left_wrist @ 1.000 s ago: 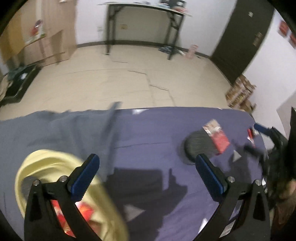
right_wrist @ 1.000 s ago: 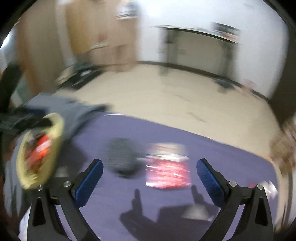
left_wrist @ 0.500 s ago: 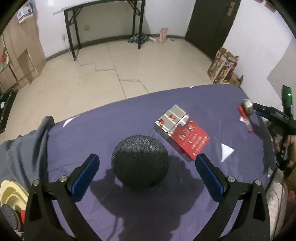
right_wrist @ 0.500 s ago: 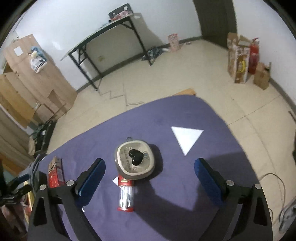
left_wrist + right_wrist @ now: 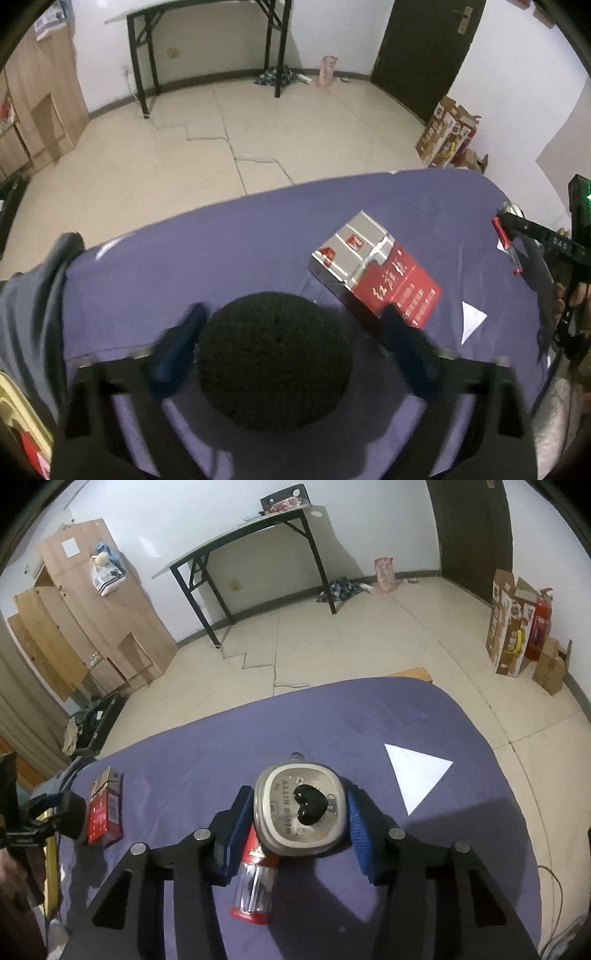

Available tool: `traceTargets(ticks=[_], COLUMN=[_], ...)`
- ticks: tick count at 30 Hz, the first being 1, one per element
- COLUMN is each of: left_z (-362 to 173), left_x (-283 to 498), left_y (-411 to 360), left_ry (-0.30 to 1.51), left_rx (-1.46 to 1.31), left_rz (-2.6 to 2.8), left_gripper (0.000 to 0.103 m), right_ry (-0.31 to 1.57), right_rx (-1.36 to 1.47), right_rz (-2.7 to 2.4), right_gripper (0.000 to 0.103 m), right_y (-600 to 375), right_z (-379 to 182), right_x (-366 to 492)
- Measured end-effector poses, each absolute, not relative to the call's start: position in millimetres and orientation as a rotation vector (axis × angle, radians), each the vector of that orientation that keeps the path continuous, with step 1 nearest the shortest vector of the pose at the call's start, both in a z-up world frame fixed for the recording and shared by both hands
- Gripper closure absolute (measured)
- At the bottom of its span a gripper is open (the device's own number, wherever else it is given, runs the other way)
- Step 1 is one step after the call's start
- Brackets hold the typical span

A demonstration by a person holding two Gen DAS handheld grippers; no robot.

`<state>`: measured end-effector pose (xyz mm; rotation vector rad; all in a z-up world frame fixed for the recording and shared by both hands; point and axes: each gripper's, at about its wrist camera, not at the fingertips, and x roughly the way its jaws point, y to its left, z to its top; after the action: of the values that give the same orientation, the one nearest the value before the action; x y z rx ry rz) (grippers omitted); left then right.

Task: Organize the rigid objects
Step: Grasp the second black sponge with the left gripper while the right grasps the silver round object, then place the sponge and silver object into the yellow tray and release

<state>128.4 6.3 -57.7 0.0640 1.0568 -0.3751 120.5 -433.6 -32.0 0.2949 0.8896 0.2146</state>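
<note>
Right claw clamps the silver case; left claw closing around dark dome.

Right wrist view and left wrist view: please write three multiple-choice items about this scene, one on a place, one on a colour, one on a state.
1. Where does the small red-capped bottle lie?
A. partly under the square lidded container
B. on the white paper triangle
C. on the floor

2. What colour is the heart knob?
A. red
B. black
C. white

3. How is the box beside the dark round sponge?
A. standing upright
B. crushed
C. lying flat, lid open

A: its cap disappears under the container. B: glossy black. C: the silver flap is lifted.
</note>
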Motion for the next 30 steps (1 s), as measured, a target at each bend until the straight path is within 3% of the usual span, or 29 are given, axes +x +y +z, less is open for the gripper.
traceTargets(ticks=[9, 15, 22, 30], left_z=[-23, 43, 78, 28], left_x=[109, 74, 1, -51], left_y=[25, 109, 269, 386], left_ry=[0.949, 0.881, 0.812, 0.945], left_rx=[0.037, -0.097, -0.191, -0.297], left_rz=[-0.401, -0.288, 0.015, 0.247], left_gripper=[0.035, 0.035, 0.035, 0.035], right_ry=[0.83, 0.73, 0.687, 0.797], right_rx=[0.311, 0.204, 0.186, -0.031], right_rz=[0.197, 0.341, 0.681, 1.048], right_gripper=[0.055, 0.055, 0.055, 0.055], right_y=[-424, -378, -237, -1], right_z=[-18, 30, 79, 67], right_x=[96, 74, 54, 4])
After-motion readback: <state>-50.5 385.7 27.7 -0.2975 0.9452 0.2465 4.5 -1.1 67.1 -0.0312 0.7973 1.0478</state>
